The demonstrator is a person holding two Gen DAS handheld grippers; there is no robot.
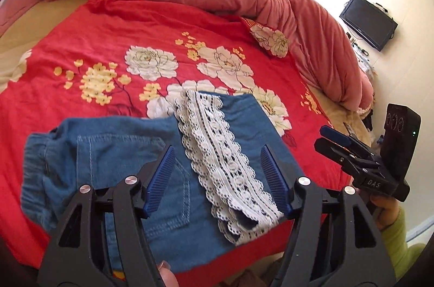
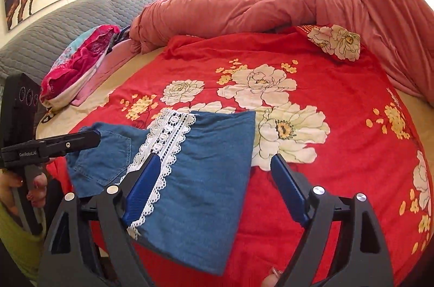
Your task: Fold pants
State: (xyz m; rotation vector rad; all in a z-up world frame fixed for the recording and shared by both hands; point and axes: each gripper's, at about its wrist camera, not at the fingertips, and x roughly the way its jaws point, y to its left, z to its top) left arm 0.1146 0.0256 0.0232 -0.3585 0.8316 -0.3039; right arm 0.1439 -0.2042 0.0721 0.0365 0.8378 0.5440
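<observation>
Left wrist view: the left gripper point(image 1: 218, 178) is spread wide and holds nothing. It hangs over the blue pants point(image 1: 152, 178), which lie folded near the front edge of the red sheet point(image 1: 108, 23). A white lace strip point(image 1: 217, 151) runs across the pants. The right gripper point(image 1: 335, 139) looks closed, off to the side.

Right wrist view: the right gripper point(image 2: 214, 173) looks wide apart here, empty, above the pants point(image 2: 206, 178). The left gripper point(image 2: 92, 139) is beside the pants' pocket end.
</observation>
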